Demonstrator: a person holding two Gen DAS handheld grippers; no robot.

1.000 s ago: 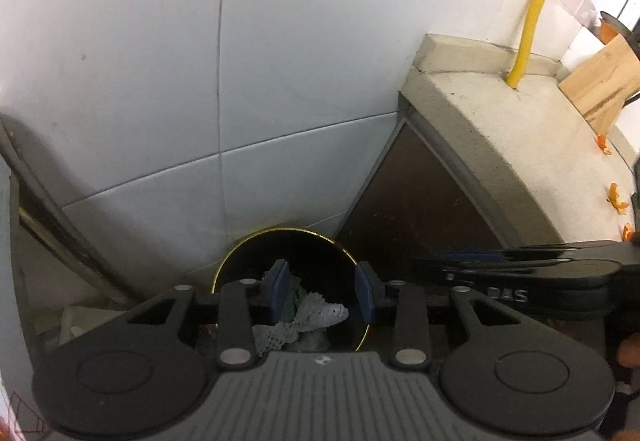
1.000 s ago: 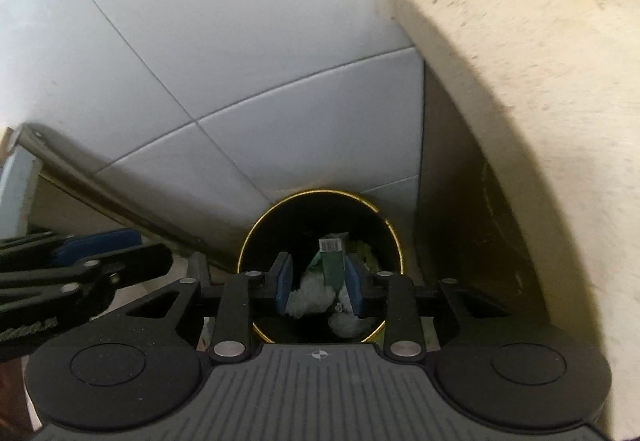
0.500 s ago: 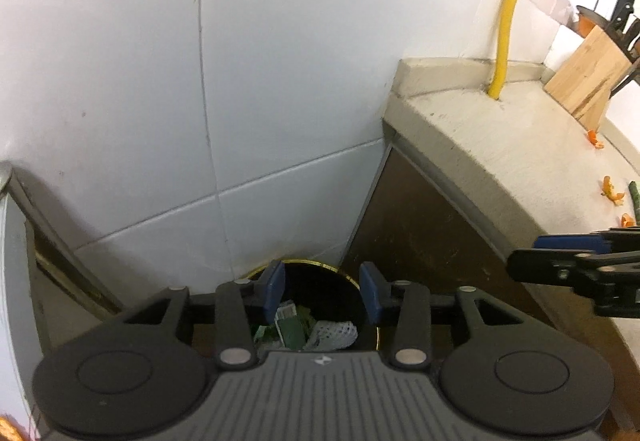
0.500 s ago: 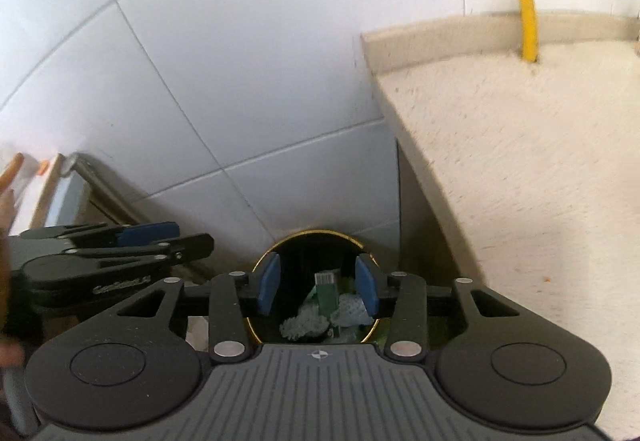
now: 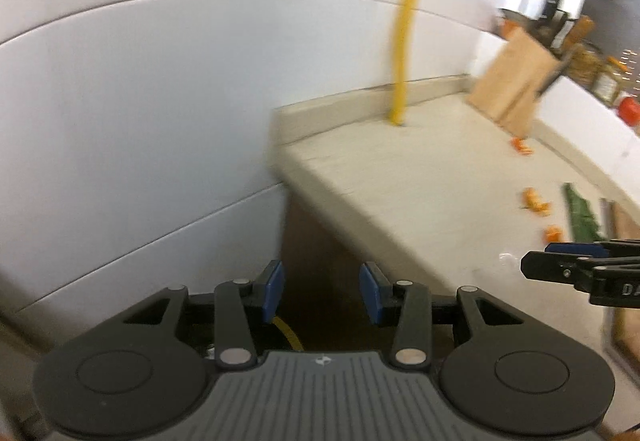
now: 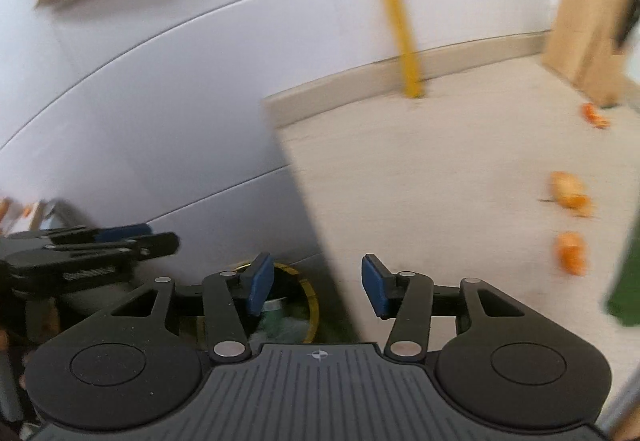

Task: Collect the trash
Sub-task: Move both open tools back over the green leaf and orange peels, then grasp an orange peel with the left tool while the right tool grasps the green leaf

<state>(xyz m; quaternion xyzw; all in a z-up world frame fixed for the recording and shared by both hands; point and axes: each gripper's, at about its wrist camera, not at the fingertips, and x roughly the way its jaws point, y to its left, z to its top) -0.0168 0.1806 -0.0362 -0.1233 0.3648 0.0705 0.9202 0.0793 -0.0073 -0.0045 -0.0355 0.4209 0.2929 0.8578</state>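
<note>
Blue pads: seen on both claws, with nothing held between them.
Left claw (image 5: pixel 322 293): partly open and empty; only the dark cupboard side is seen through the gap.
Right claw (image 6: pixel 318 289): its jaws are opening, and nothing is gripped.
Bin (image 6: pixel 308 305): a round black bin with a gold rim, seen low down just behind the right claw's left pad; some green and white trash is seen inside it.
Counter (image 6: pixel 440 181): pale and speckled, ahead of the right claw and off to its right.
Peels (image 6: pixel 570 195): small orange bits left lying on the counter, well to the right of the right claw; three are seen there, and one more farther back near the knife block.
Green scrap (image 5: pixel 580 215): a long thin piece laid on the counter, just past the right claw's tips in the left view.
Knife block (image 6: pixel 588 33): wooden, far back on the right.
Yellow pipe (image 5: pixel 404 53): stood up by the white wall, ahead of both claws.
</note>
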